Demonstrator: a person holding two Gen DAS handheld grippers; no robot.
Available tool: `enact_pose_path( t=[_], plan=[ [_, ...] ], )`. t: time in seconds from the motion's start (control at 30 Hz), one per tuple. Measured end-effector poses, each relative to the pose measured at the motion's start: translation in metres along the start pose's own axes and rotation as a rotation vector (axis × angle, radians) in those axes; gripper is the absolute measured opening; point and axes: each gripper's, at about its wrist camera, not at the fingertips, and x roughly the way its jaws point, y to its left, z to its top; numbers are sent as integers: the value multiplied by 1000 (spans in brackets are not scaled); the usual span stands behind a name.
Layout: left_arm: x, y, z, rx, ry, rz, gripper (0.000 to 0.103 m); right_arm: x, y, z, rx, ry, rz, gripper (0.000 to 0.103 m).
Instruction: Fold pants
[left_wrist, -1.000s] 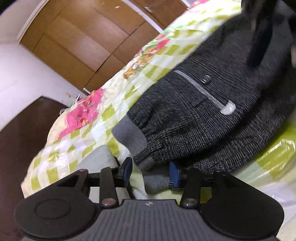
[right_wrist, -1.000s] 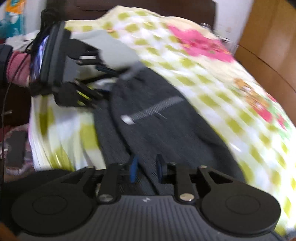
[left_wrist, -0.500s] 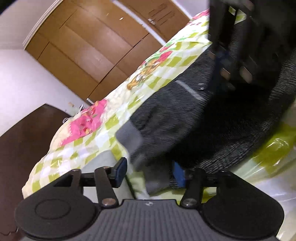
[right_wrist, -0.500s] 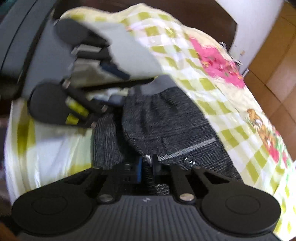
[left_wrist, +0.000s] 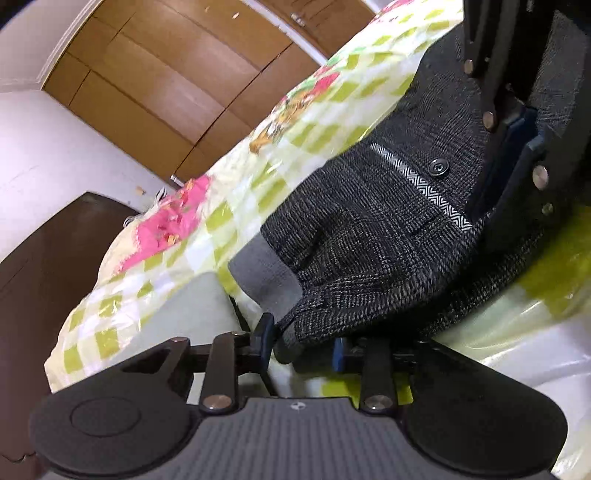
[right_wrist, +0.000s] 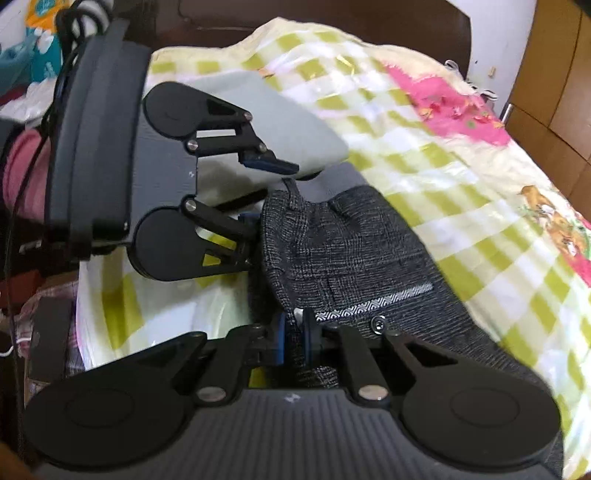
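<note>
Left wrist view: the pants (left_wrist: 369, 229), dark grey knit, lie folded over on the checked bedspread (left_wrist: 236, 229), with the grey waistband (left_wrist: 264, 275) toward the camera. The left gripper (left_wrist: 301, 341) is at the near fabric edge; its jaws have just been closing, with the edge of the pants between the blue pads, but I cannot tell whether the pads are pressing on it. The right gripper (left_wrist: 517, 147) comes in from the top right, down on the pants past the button (left_wrist: 438, 167) and the patterned pocket trim (left_wrist: 421, 184). A wooden wardrobe (left_wrist: 177, 81) stands behind the bed.

Right wrist view: the right gripper (right_wrist: 294, 338) has its jaws nearly together, pinching a fold of the pants (right_wrist: 354, 254) just beside the button (right_wrist: 378, 325). The left gripper (right_wrist: 258, 192) is at the far waistband end: the upper finger is over a pale grey pillow (right_wrist: 280, 122), the lower finger at the fabric edge. The bedspread (right_wrist: 461, 177) is under everything.
</note>
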Motion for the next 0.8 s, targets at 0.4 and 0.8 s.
enact_pose_path(
  t=[0.4, 0.8],
  plan=[
    [-30, 7, 3, 14, 87, 40, 53, -18, -8, -11, 82, -33, 18, 17],
    [-72, -37, 125, -85, -122, -173, 54, -143, -141, -119, 490, 10, -336, 20]
  ],
)
